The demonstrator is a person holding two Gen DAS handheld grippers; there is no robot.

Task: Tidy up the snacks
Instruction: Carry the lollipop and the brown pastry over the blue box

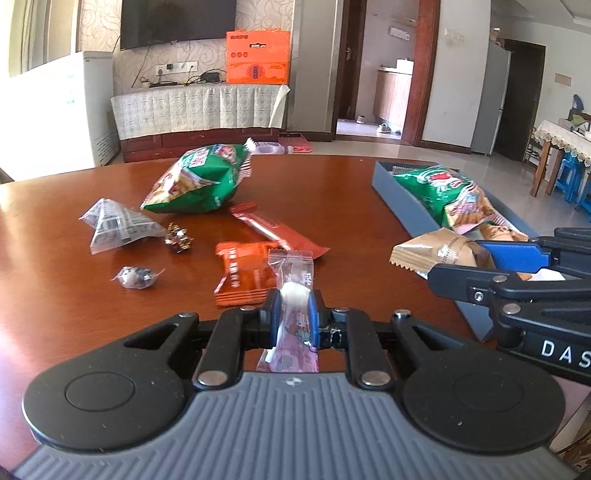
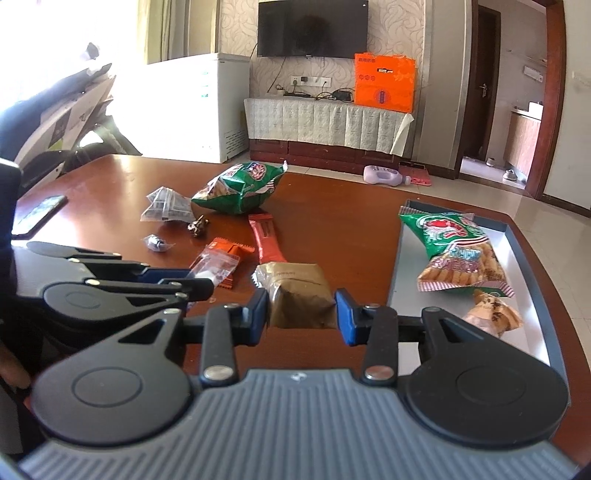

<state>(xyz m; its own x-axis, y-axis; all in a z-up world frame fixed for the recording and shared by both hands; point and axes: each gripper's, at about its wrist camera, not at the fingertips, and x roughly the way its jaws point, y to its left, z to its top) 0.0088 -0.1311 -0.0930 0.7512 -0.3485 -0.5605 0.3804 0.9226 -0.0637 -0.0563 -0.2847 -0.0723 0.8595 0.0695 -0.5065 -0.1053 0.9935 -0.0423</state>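
Inside grey tray (image 2: 402,266): green cracker bag (image 2: 454,251), small pastry packet (image 2: 493,312). Left gripper (image 1: 293,308) clamps clear candy packet (image 1: 295,273); right gripper (image 2: 301,314) clamps tan packet (image 2: 295,291).

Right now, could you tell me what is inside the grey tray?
The tray holds a green cracker bag and a small tan snack packet. Anything beneath the bag is hidden.

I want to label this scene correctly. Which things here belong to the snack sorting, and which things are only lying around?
Part of the job:
- left gripper shut on clear-wrapped candy
- right gripper shut on brown packet
- blue tray with green cracker bag
- loose green bag, orange packet, red bar

Just lying about:
- phone
- orange box
- television
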